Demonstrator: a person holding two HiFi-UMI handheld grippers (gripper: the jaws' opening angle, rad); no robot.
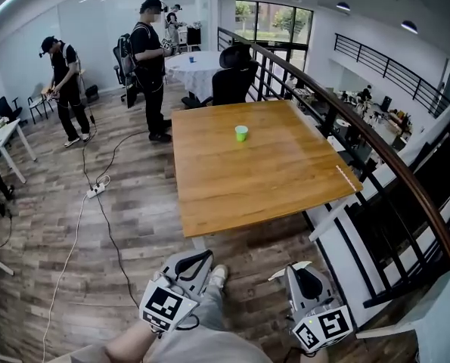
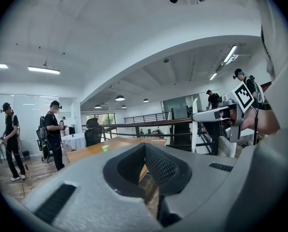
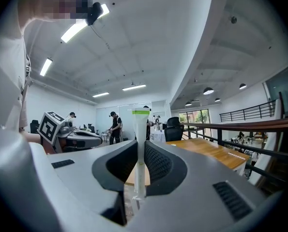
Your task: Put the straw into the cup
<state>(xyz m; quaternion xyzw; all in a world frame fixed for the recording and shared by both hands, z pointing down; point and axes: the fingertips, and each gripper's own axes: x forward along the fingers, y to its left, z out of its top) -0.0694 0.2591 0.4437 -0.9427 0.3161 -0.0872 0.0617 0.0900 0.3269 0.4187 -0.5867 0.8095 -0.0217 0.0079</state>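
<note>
A small green cup point(image 1: 241, 132) stands on the far half of the wooden table point(image 1: 232, 191); the left gripper view shows the cup point(image 2: 104, 148) far off. My right gripper point(image 1: 294, 271) is low in front of the table, well short of it, shut on a white paper-wrapped straw point(image 3: 141, 153) with a green band at the top. The straw stands upright between the pads. My left gripper point(image 1: 207, 256) hangs beside it on the left, its jaws together with nothing between them point(image 2: 148, 178).
Two people point(image 1: 150, 66) stand on the wooden floor beyond the table's left side, with cables point(image 1: 96, 191) trailing there. A black office chair point(image 1: 232, 78) is at the far edge. A dark railing point(image 1: 376, 157) runs along the right. A thin pale strip point(image 1: 348, 178) lies at the table's right edge.
</note>
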